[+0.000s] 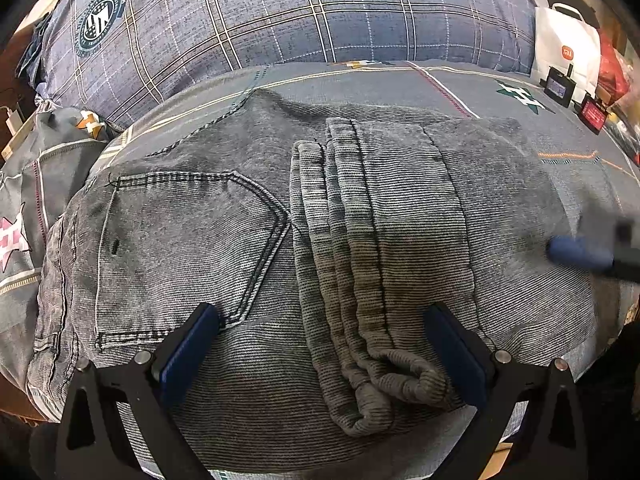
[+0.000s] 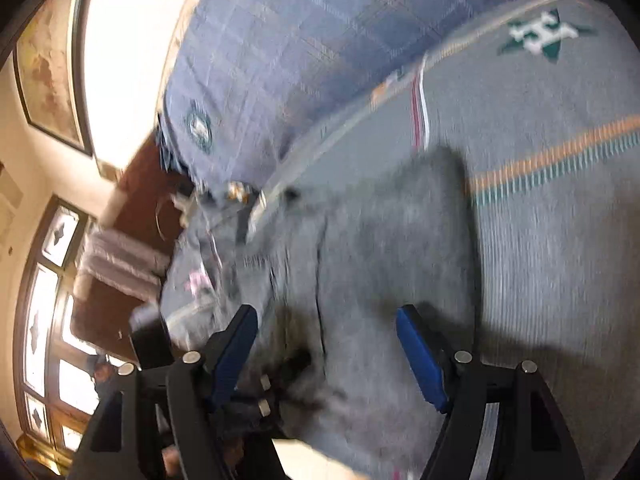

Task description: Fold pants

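Bed (image 1: 500,92) with a grey patterned cover fills both views, a plaid pillow (image 1: 280,12) lying across the top of the left-wrist frame. Pants (image 1: 248,216), grey denim, lie on the bed in the middle of that frame, already folded into a compact block: a back pocket (image 1: 188,248) faces up at centre left, and the bunched leg ends (image 1: 360,264) rest on top, running down the centre to the lower edge. Folding looks close to finished; what seems left is perhaps one more fold or some tidying, though I cannot tell the intended final shape.

Left gripper (image 1: 320,348) hovers low in its frame, jaws spread on either side of the leg ends, pinching nothing. Right gripper (image 2: 328,352), in a blurred view, has jaws spread above the pants' edge, empty; it also shows as a blur at the right edge of the left-wrist frame.
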### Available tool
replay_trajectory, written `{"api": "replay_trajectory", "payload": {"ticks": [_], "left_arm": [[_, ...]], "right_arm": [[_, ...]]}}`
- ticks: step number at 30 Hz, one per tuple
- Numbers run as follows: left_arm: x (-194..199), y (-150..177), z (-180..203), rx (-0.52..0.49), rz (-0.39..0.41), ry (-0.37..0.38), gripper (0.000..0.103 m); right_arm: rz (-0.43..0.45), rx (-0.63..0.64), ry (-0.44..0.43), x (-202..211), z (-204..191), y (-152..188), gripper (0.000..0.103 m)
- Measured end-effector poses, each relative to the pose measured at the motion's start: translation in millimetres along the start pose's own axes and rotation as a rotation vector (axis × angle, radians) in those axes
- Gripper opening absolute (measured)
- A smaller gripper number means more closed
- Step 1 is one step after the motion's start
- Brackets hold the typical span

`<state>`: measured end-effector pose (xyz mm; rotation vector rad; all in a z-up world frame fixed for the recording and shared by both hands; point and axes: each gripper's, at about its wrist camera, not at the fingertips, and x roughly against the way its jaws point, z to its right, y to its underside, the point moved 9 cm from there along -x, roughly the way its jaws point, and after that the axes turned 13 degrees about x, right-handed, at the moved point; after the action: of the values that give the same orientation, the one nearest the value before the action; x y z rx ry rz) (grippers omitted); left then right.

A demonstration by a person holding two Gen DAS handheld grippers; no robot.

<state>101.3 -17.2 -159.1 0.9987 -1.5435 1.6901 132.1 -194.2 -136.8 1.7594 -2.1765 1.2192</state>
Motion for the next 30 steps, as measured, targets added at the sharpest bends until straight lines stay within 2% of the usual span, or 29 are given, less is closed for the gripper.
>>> {"api": "replay_trajectory", "payload": {"ticks": [1,3,7,9,11,15,20,21,23,25,30], "left_arm": [[0,0,0,0.001,0.002,0.0,0.103],[0,0,-1,0.001,0.004,0.002,0.103],[0,0,-1,-0.001,-0.001,0.006,0.103],[0,0,-1,-0.001,-0.002,0.003,0.103],[0,0,-2,0.001,-0.002,0.004,0.103],[5,-2,-3,0.01,-0.017,-0.001,0.103],[23,-11,-3,0.015,0.058,-0.002,0.103],[20,-10,-2,-0.001,0.055,-0.017,0.103],[4,-1,-1,-0.026,-0.005,-0.046,0.103],[1,-1,-4,0.022,0.007,-0.009,0.103],[0,-3,-3,0.011,0.006,-0.008,0.103]], "right_arm": [[-0.025,-0.003,0.013,-2,4,10,0.076],[-0.01,0.0,0.007,3,3,10,0.076],[0.072,0.049,-0.056,20,-17,2,0.076],[0.053,0.03,-0.053,18,-14,9,0.078],[-0.036,-0.018,-0.011,3,2,25,0.079],[-0.002,-0.049,-0.041,12,6,22,0.078],[-0.011,-0.035,-0.033,6,4,24,0.079],[-0.01,-0.036,-0.038,4,4,23,0.079],[-0.005,-0.048,-0.052,5,7,23,0.079],[0.0,-0.062,-0.068,8,11,24,0.079],[0.003,-0.069,-0.076,9,11,24,0.079]]}}
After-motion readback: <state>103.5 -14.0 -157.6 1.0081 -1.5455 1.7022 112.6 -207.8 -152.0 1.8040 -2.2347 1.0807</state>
